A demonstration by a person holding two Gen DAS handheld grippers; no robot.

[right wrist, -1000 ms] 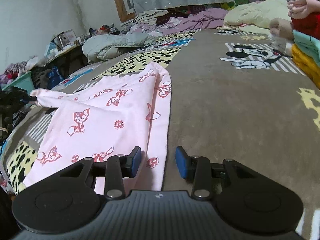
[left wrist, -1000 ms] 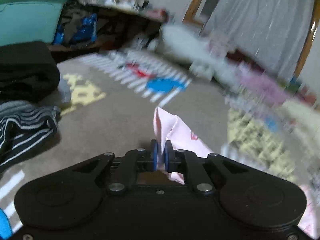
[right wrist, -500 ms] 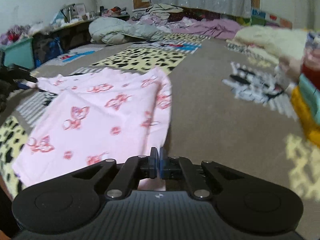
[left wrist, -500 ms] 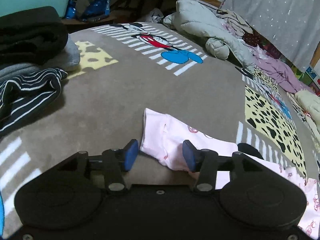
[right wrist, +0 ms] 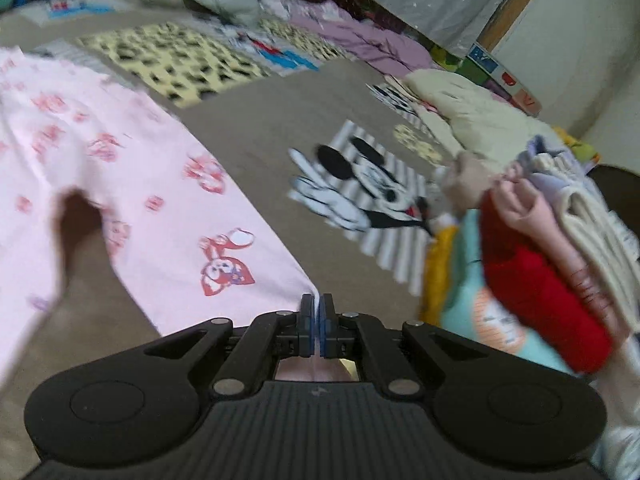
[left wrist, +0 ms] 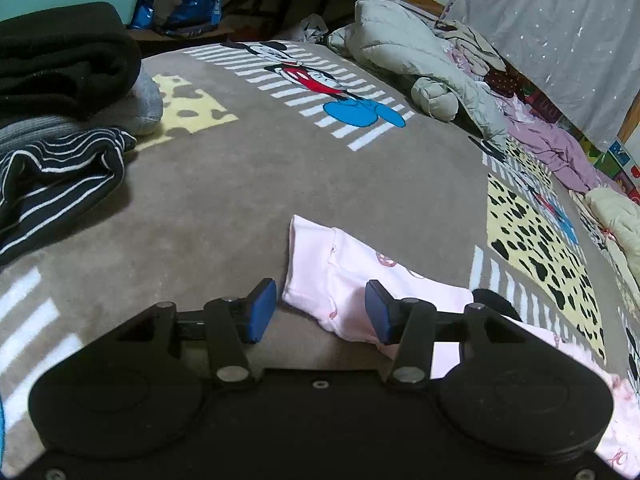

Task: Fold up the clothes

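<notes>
The pink garment [right wrist: 132, 184] lies spread on the bed [left wrist: 224, 184], filling the left of the right view. The right gripper [right wrist: 317, 320] is clamped on its corner; the left gripper [left wrist: 320, 312] is apart over the other end. Judged step: gripping for a fold; next, the left should close.

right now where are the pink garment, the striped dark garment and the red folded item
pink garment [right wrist: 160, 208], right wrist view, on its printed middle
striped dark garment [left wrist: 60, 176], left wrist view, on its folded front
red folded item [right wrist: 536, 292], right wrist view, on its rounded fold

Bare blanket [left wrist: 224, 200] lies open ahead, hemmed by striped clothes [left wrist: 52, 176] left and folded stack [right wrist: 540, 264] right.
</notes>
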